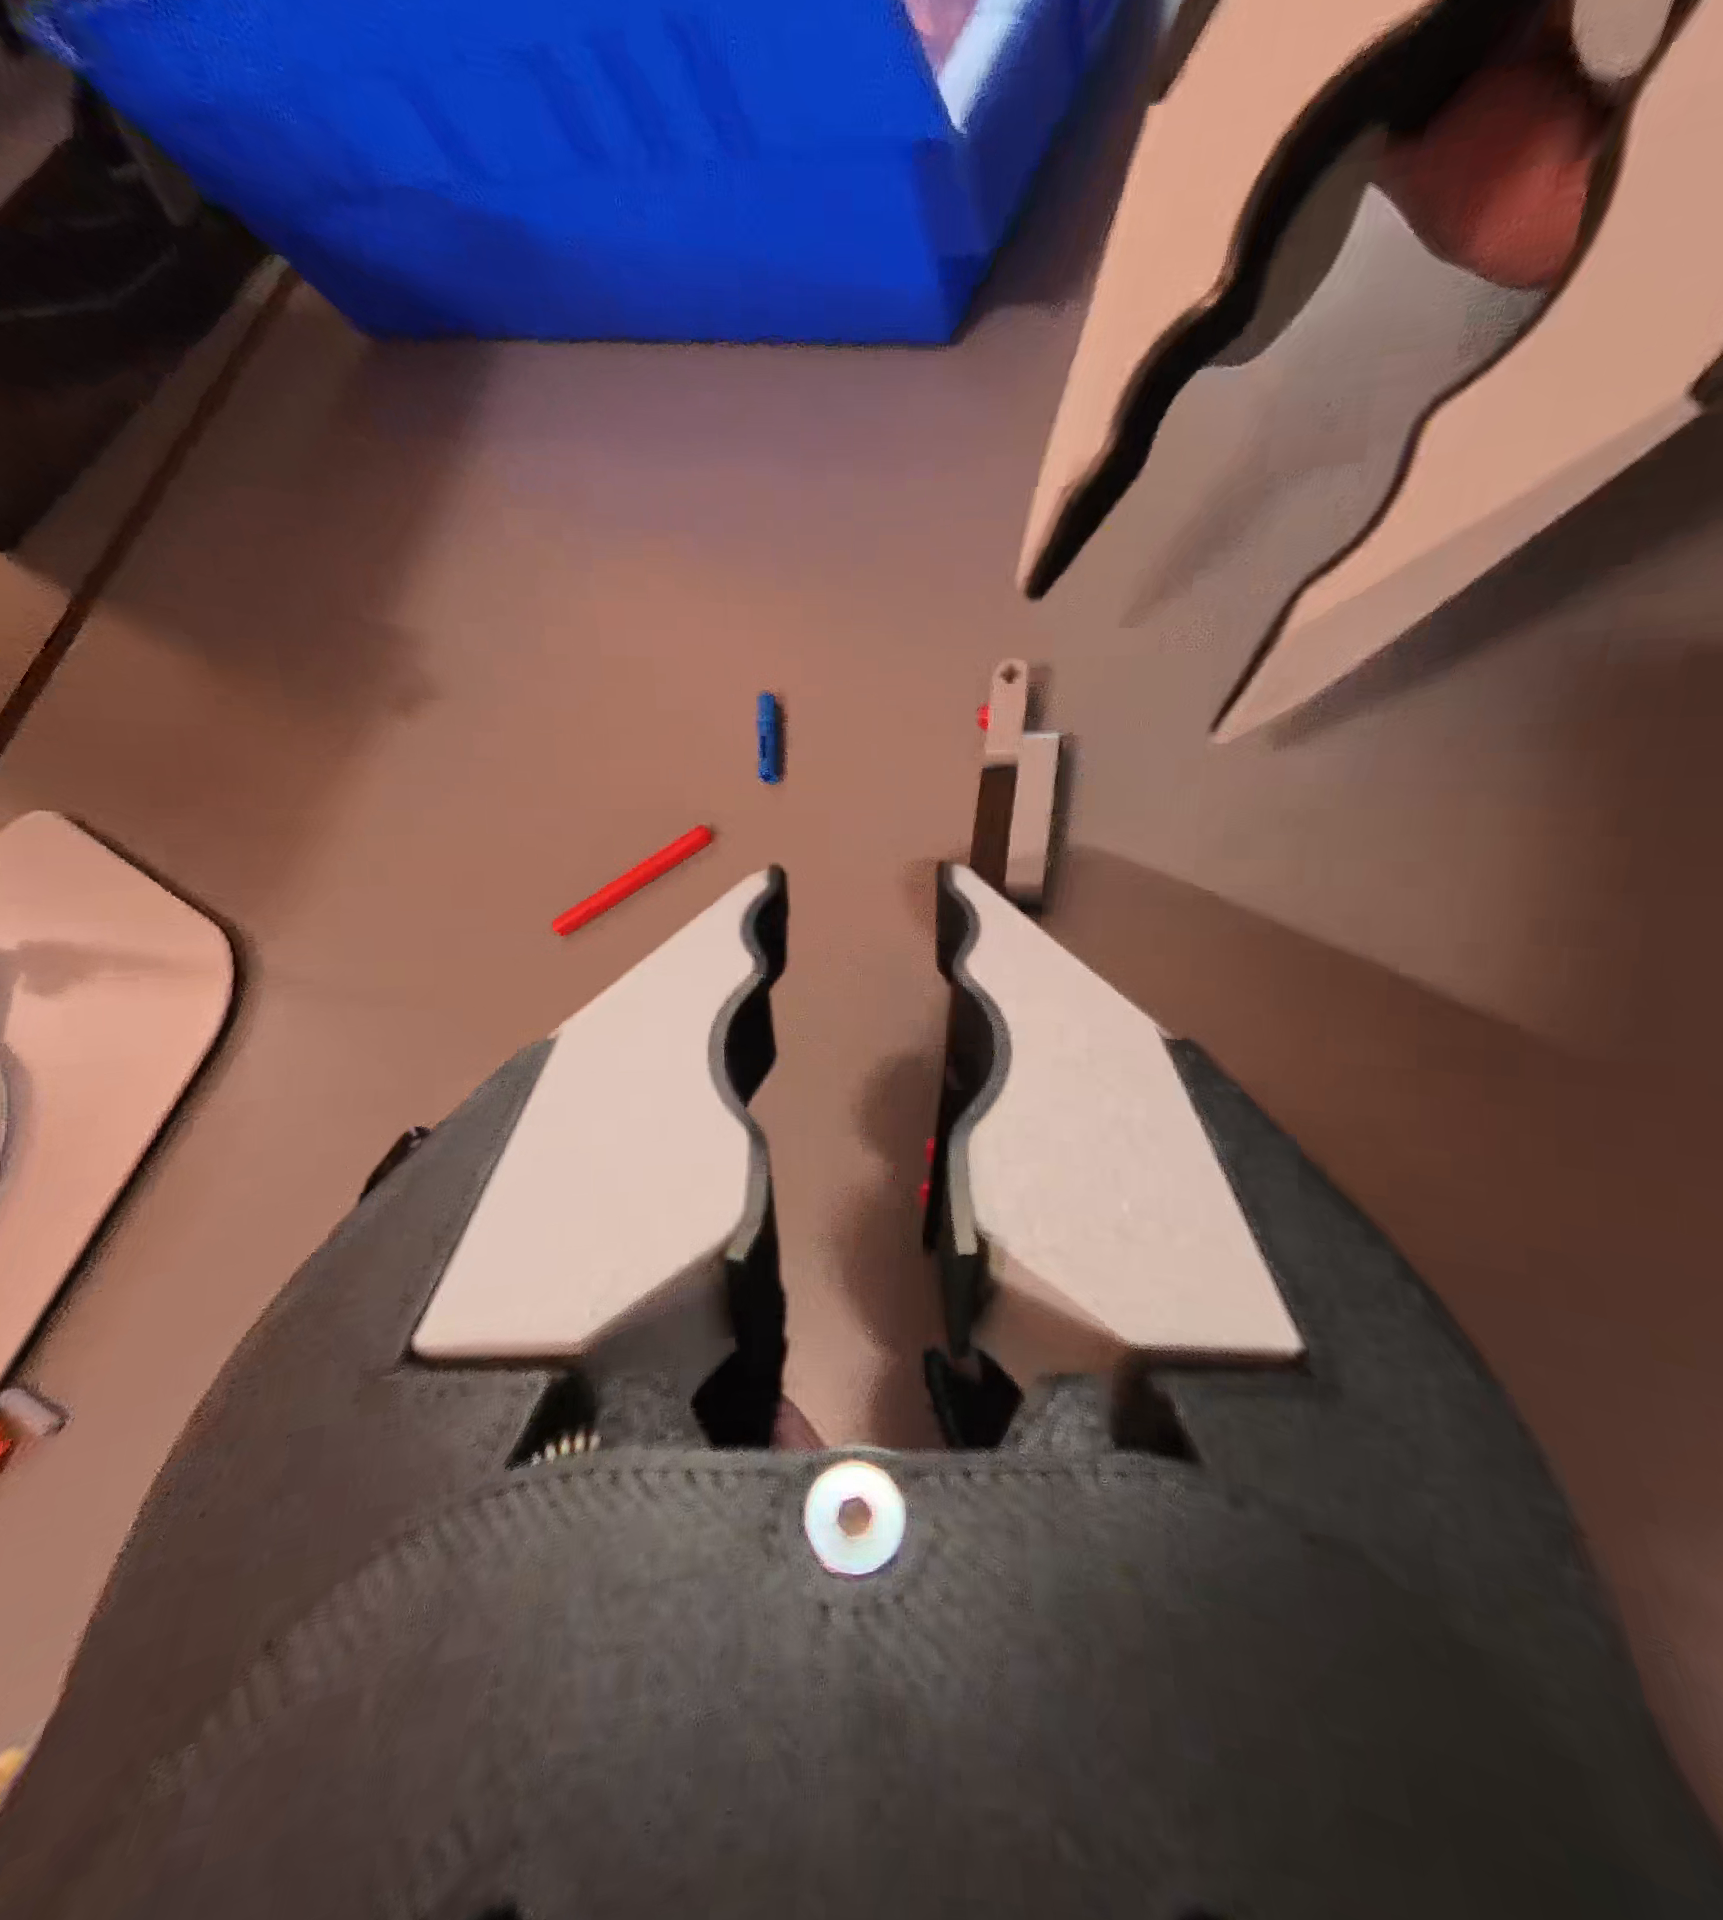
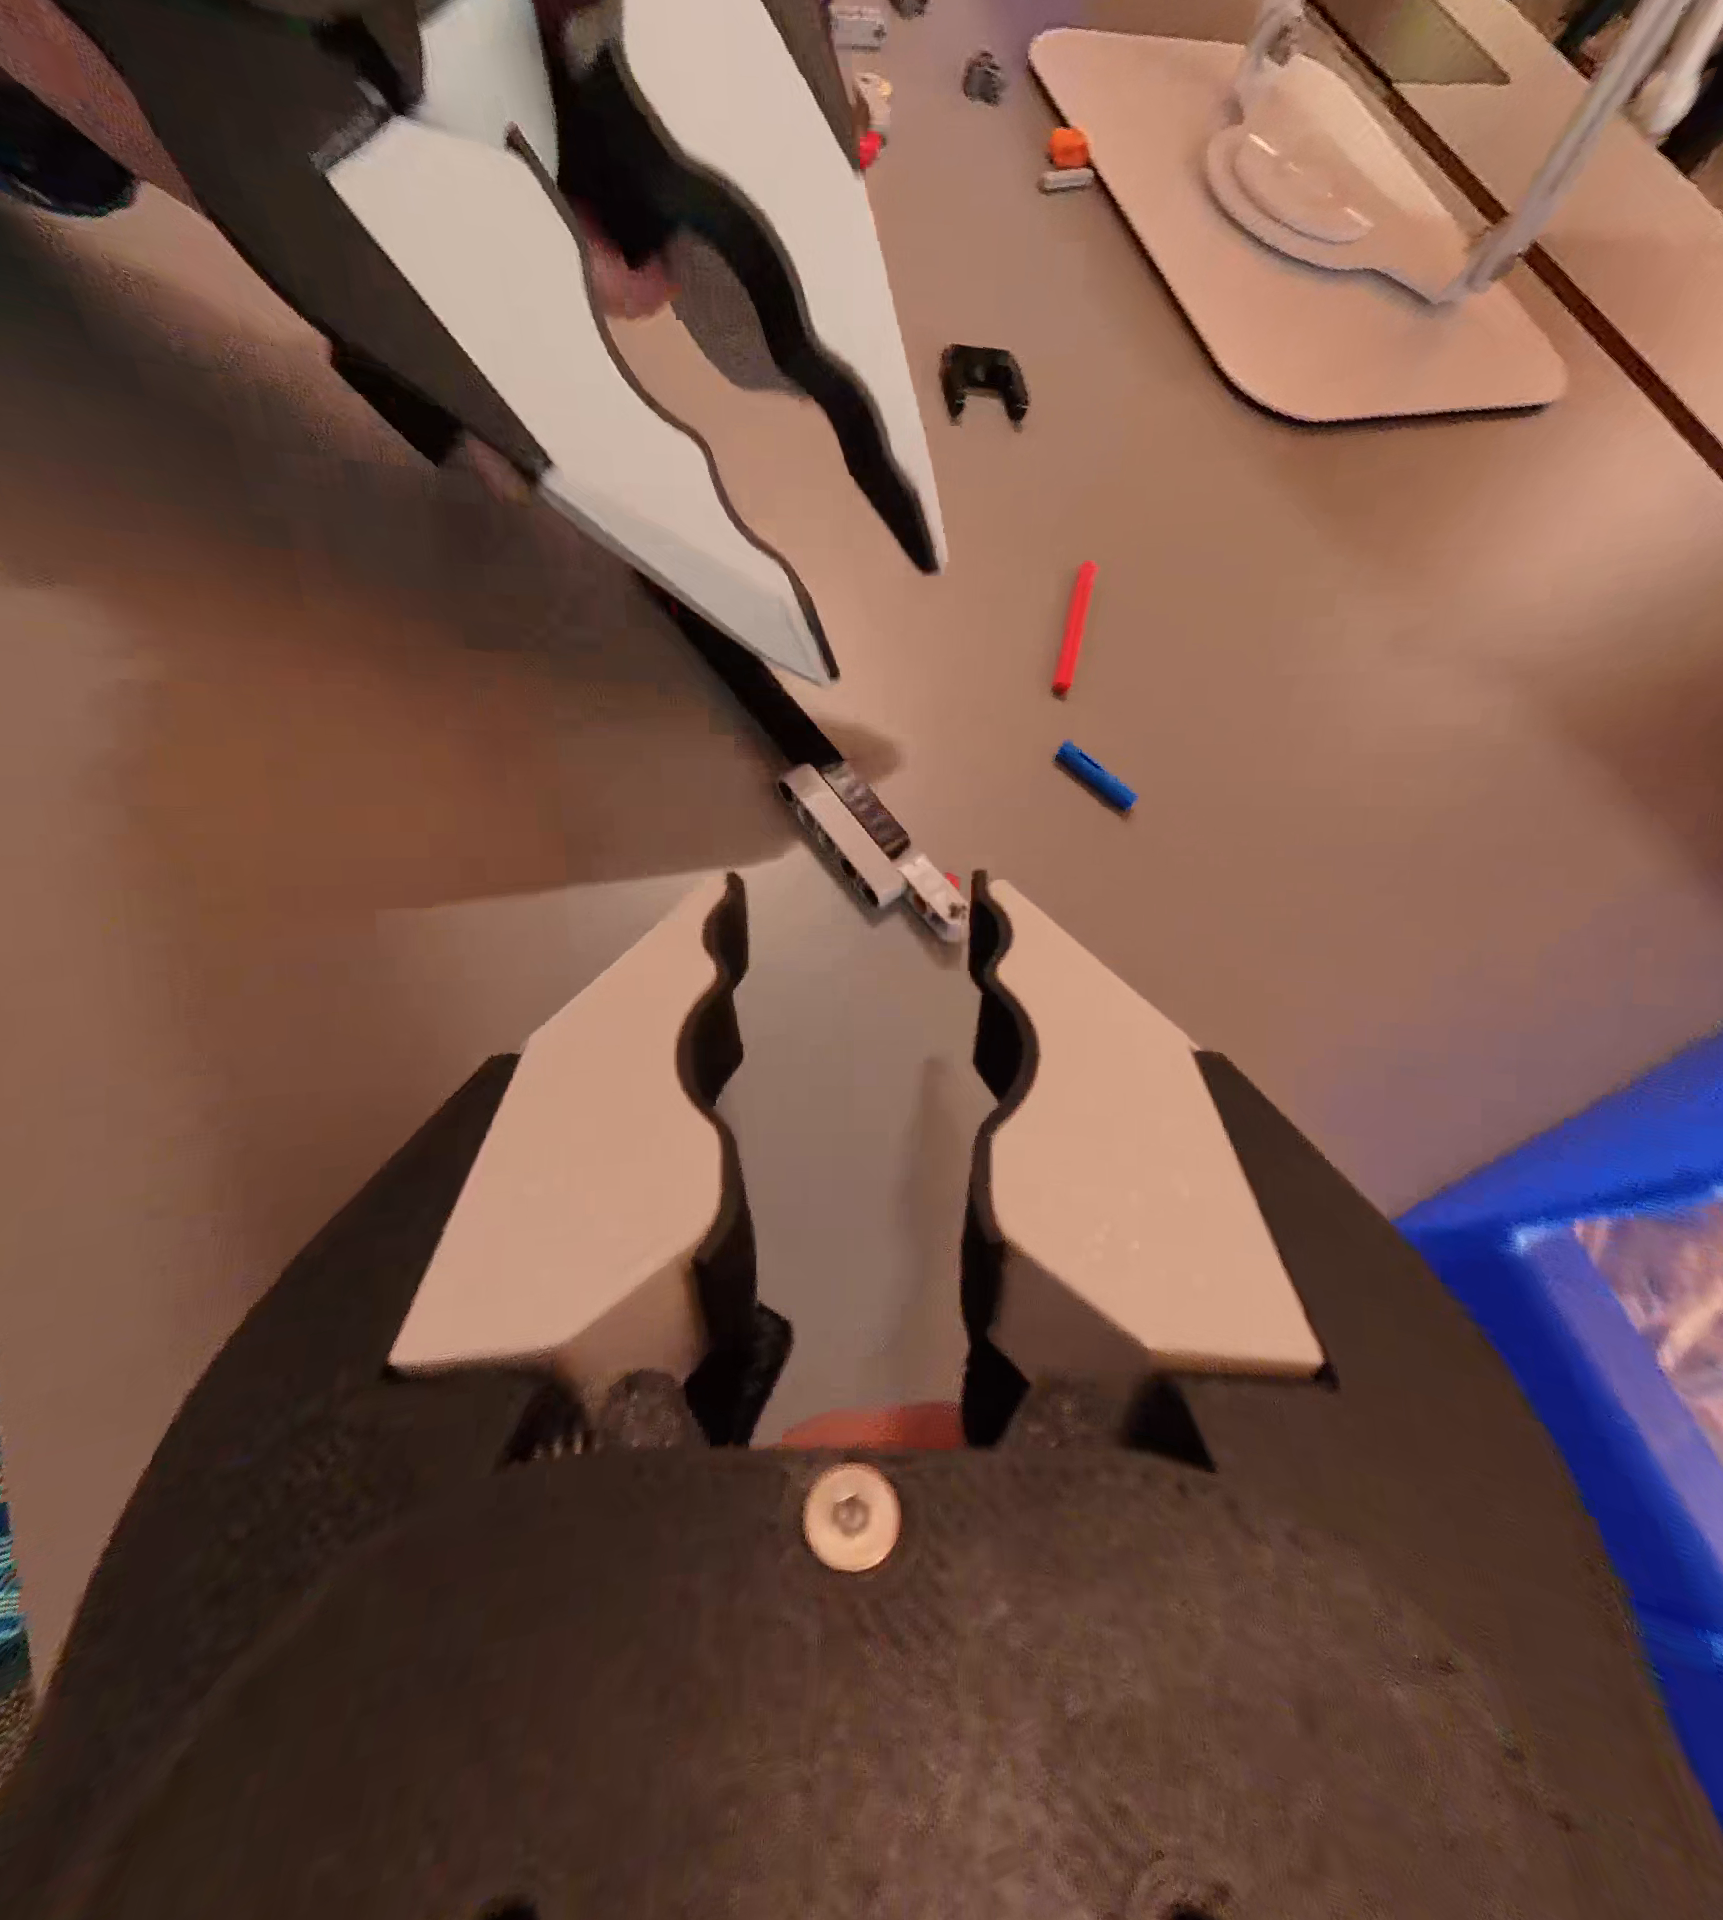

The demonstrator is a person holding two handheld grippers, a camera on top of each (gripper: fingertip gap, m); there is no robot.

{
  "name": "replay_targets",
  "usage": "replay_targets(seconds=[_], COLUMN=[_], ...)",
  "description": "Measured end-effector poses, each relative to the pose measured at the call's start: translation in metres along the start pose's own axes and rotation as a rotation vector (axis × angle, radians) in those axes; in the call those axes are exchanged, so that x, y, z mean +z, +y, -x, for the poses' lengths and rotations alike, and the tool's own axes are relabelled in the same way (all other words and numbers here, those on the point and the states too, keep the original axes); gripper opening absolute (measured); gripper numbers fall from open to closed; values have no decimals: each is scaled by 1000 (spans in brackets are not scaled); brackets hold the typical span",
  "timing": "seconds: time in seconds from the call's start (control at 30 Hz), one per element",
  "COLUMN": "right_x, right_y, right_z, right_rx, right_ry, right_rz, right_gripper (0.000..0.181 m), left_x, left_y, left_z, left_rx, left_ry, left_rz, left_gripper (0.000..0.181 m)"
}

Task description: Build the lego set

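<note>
Both the left gripper (image 1: 859, 883) and right gripper (image 2: 852, 894) were spread, empty, over the grey-and-black lego assembly (image 2: 872, 847) mid-table (image 2: 1356, 831).

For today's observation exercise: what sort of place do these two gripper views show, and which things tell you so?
Probably a tabletop workstation indoors, set up for building from small parts. Loose pieces lie on the brown table: a red rod, a blue pin and a grey assembly. A blue bin stands at the table's edge.
</note>
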State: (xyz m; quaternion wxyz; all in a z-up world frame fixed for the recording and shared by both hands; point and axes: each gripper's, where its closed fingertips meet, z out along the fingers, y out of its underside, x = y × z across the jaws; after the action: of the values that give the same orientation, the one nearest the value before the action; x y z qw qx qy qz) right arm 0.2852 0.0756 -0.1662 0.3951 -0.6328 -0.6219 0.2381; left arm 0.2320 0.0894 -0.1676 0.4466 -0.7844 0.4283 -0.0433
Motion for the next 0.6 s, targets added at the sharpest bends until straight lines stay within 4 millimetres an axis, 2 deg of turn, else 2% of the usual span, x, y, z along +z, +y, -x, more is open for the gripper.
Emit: replay_targets(seconds=[0.03,0.1,0.23,0.27,0.4,0.53,0.6], right_x=[-3,-7,-7,-5,5,12,18], right_y=[2,7,15,17,27,16,12], right_z=[-1,1,9,9,9,7,1], right_rx=[9,35,68,77,127,150,143], right_ry=[12,11,8,14,27,22,52], right_rz=[10,49,102,113,177,165,164], right_gripper=[42,50,85,89,97,101,103], left_x=[-3,-10,-23,-25,-31,-26,-23], left_y=[-2,-2,1,3,15,32,31], left_z=[1,1,-17,-21,-27,-35,-36], left_rx=[-16,-31,-89,-103,-160,-221,-268], left_ry=[1,9,92,108,149,195,211], left_rz=[-10,-13,-8,-1,41,130,126], left_gripper=[32,40,55,61,83,105,110])
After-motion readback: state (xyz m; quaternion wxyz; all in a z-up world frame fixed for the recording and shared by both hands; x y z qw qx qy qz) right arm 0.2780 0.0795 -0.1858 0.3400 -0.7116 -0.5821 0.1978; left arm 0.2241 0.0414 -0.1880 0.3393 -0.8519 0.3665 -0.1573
